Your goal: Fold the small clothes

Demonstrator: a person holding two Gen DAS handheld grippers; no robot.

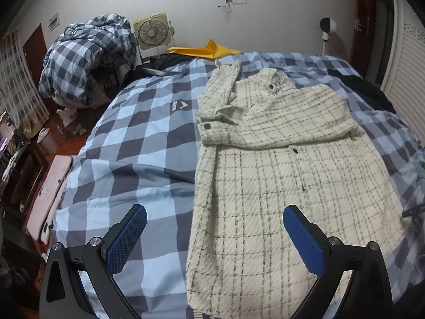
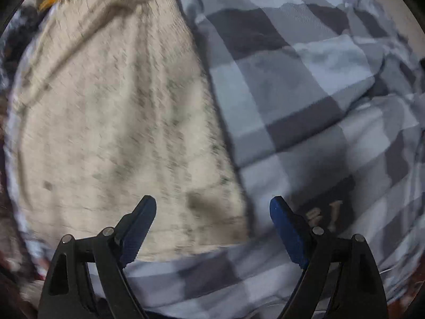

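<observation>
A cream jacket with a thin black check (image 1: 287,175) lies flat on the blue and grey checked bedspread (image 1: 127,143), both sleeves folded across its chest. My left gripper (image 1: 215,215) is open and empty, hovering over the jacket's lower left edge. In the right wrist view, which is blurred, the jacket (image 2: 119,122) fills the left half and the bedspread (image 2: 318,101) the right. My right gripper (image 2: 212,207) is open and empty just above the jacket's near right corner.
A heap of checked bedding (image 1: 87,55) and a box fan (image 1: 152,30) stand at the back left. Yellow cloth (image 1: 204,50) lies at the bed's far edge, dark clothing (image 1: 372,90) at its right. A pink bench (image 1: 50,196) and floor clutter sit left of the bed.
</observation>
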